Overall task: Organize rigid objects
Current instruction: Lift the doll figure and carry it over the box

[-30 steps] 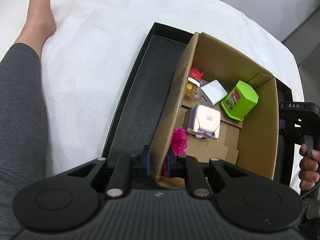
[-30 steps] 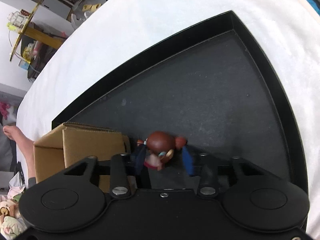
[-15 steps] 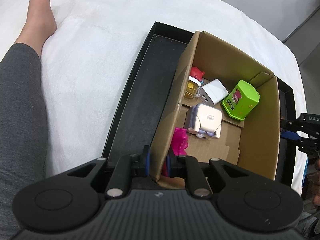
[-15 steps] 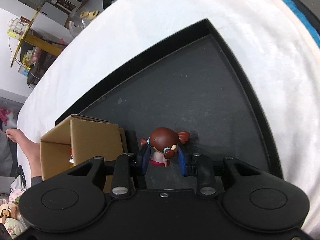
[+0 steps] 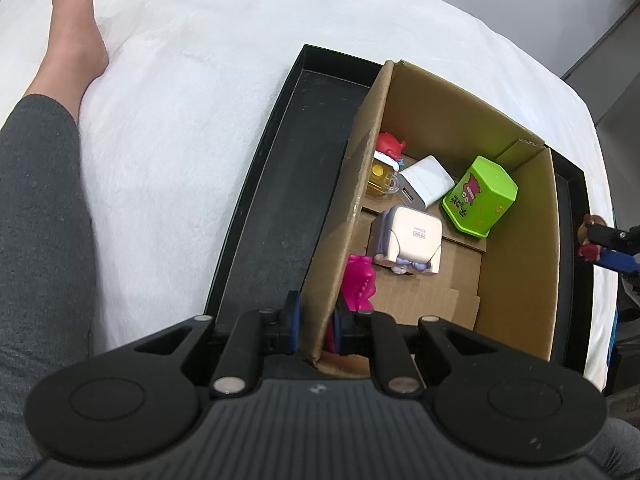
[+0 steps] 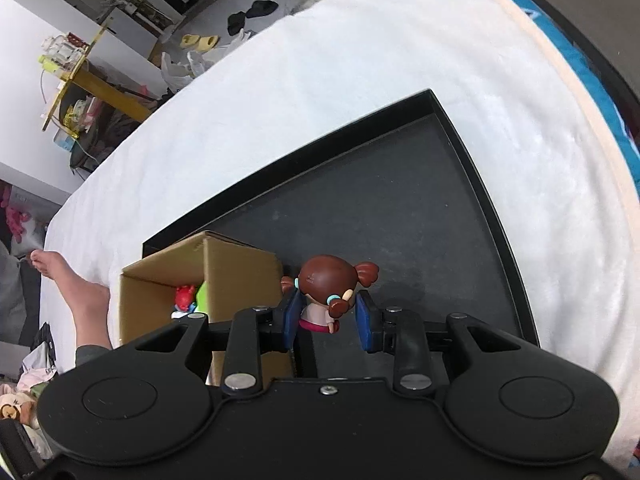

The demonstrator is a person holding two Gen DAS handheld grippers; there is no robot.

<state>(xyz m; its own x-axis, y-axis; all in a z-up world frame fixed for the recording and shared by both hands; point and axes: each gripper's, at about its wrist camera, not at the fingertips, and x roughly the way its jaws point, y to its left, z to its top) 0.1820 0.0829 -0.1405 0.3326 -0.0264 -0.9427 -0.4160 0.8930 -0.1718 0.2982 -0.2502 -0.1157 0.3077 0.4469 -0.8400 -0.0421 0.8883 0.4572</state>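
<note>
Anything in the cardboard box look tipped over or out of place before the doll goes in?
Yes: the green container lies tipped on its side against the cardboard box wall, and the white cube toy beside it also looks toppled. No spill or damage shows.

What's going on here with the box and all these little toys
Someone sitting on a white bed is sorting small toys into a cardboard box that stands in a black tray. The left tongs are clamped on the box's near wall, steadying it. The right tongs hold a brown-haired doll figurine above the tray, just outside the box. Inside already lie a green container, a white charger, a pink toy and other small items.
</note>
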